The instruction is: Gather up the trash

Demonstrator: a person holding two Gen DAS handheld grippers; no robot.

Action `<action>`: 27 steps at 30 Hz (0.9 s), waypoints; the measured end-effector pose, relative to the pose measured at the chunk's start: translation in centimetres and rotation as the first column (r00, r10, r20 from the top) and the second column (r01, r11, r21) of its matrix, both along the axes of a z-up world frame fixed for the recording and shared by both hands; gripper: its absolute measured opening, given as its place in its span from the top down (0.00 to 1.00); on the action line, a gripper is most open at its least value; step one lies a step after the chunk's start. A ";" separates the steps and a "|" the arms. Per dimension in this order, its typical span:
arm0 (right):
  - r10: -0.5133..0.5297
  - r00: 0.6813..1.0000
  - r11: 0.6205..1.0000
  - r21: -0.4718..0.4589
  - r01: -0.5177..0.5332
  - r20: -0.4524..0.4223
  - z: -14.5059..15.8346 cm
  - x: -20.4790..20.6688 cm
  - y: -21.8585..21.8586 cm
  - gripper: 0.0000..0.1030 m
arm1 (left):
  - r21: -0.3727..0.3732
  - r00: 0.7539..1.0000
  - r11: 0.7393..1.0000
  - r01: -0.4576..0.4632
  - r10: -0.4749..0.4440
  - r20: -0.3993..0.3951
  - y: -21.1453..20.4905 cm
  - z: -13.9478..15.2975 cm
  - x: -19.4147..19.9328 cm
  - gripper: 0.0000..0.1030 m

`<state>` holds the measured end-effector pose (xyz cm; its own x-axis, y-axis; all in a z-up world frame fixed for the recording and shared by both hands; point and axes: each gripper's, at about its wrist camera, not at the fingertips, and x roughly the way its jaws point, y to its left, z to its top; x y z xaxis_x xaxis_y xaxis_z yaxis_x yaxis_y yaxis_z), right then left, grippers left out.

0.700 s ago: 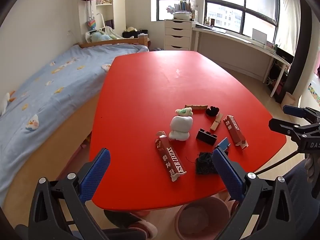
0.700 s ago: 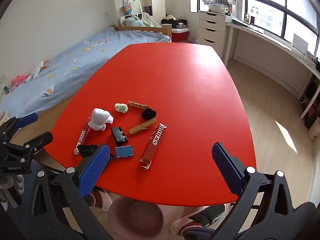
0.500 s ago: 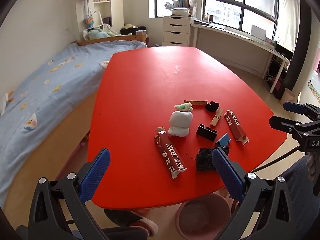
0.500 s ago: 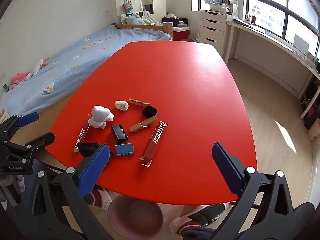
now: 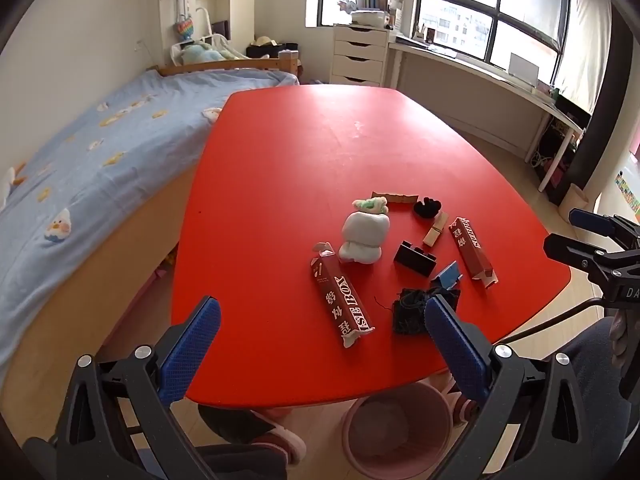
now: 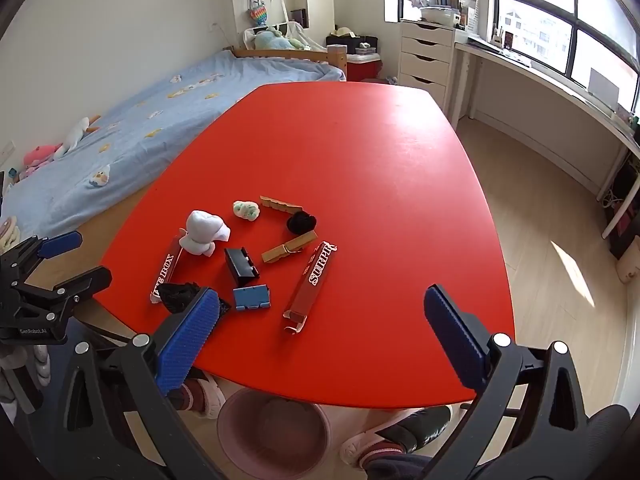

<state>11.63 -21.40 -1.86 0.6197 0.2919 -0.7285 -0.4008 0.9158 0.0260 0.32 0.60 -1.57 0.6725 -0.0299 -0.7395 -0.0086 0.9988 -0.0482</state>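
The left hand-held gripper [image 5: 318,342] hangs spread wide over the near edge of the glossy red oval surface [image 5: 304,152], nothing between its blue pads; ahead lies the trash — a long dark-red carton [image 5: 342,298], a white balled sock [image 5: 364,236], a black rectangular clip [image 5: 414,258], a black frayed cloth scrap [image 5: 410,310], a wooden clothespin [image 5: 436,230], a second dark-red carton [image 5: 470,248]; the right hand-held gripper [image 6: 320,332] is likewise spread and empty — a pink round plastic bin [image 6: 274,434] stands on the floor below the surface's edge.
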 end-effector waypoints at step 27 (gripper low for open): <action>-0.006 1.000 1.000 0.006 0.006 -0.010 -1.0 0.0 0.0 0.03 | 0.015 1.000 1.000 -0.012 0.012 0.005 0.5 0.3 -0.4 0.05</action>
<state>11.58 -21.37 -2.87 0.6141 0.2924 -0.7331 -0.3946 0.9182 0.0357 -0.09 1.06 -1.27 0.6766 -0.0107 -0.7363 -0.0202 0.9992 -0.0331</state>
